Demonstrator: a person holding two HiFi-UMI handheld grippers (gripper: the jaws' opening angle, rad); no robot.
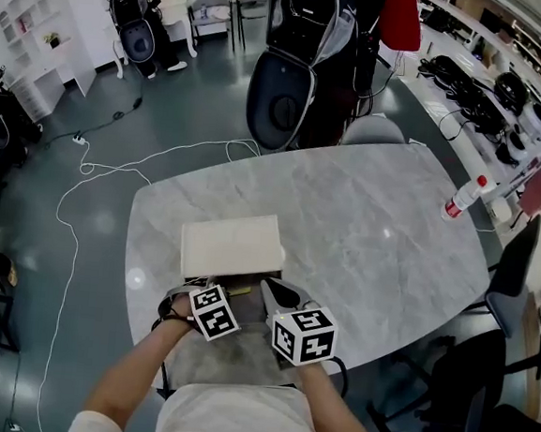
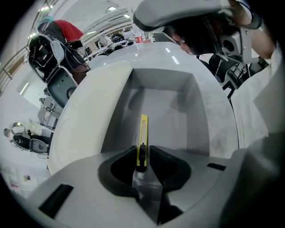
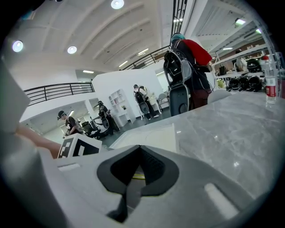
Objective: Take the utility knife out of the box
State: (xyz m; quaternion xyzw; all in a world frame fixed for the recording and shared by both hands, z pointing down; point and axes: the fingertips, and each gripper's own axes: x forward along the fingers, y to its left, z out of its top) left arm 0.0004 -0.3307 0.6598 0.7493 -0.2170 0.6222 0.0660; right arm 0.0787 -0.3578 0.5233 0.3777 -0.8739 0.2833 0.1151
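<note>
The white box (image 2: 111, 102) lies open on the marble table (image 1: 373, 229), with its flat lid (image 1: 230, 244) lying just beyond it. In the left gripper view I look down into the box. My left gripper (image 2: 142, 156) is shut on the black near end of the yellow utility knife (image 2: 143, 131), whose blade end points toward the box's far wall. My right gripper (image 3: 139, 165) hovers beside it at the box's right side with its pads together. A thin yellow sliver (image 3: 136, 177) shows behind those pads. Both marker cubes (image 1: 213, 311) sit at the table's near edge.
A water bottle (image 1: 464, 197) stands at the table's right edge. A person with a backpack (image 1: 307, 63) stands at the far side beside a grey chair (image 1: 372, 130). A black chair (image 1: 510, 278) is to the right. A white cable (image 1: 95, 172) runs over the floor on the left.
</note>
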